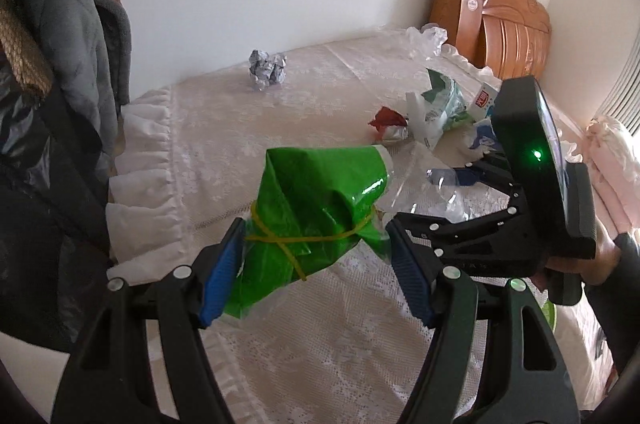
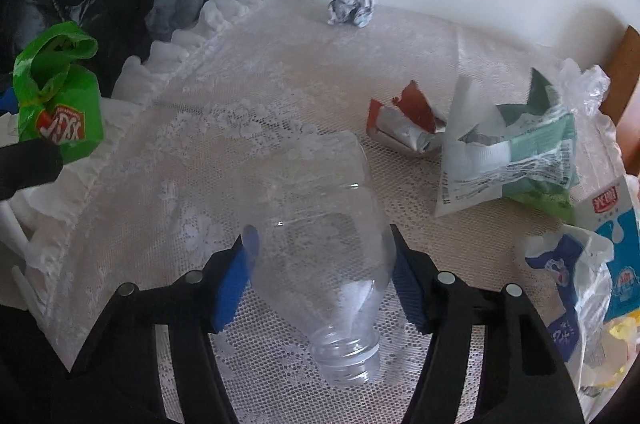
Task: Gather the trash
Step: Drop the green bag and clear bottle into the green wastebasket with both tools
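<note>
My left gripper (image 1: 316, 276) is shut on a crumpled green snack bag (image 1: 316, 200) bound with a yellow rubber band, held above the lace-covered surface (image 1: 224, 128). The same green bag (image 2: 60, 104) shows at the left edge of the right wrist view. My right gripper (image 2: 320, 284) has a clear plastic bottle (image 2: 320, 244) between its blue pads, which touch its sides; the bottle's open neck points toward the camera. In the left wrist view the right gripper (image 1: 448, 196) is at the right with the bottle (image 1: 440, 184).
Scattered on the lace cloth (image 2: 200, 144) are a crumpled paper ball (image 2: 352, 4), a red and silver wrapper (image 2: 404, 124), a green and white package (image 2: 512, 160), a milk carton (image 2: 616, 236) and a blue and white bag (image 2: 568, 284). Jackets (image 1: 60, 64) hang left; a wooden headboard (image 1: 500, 24) stands behind.
</note>
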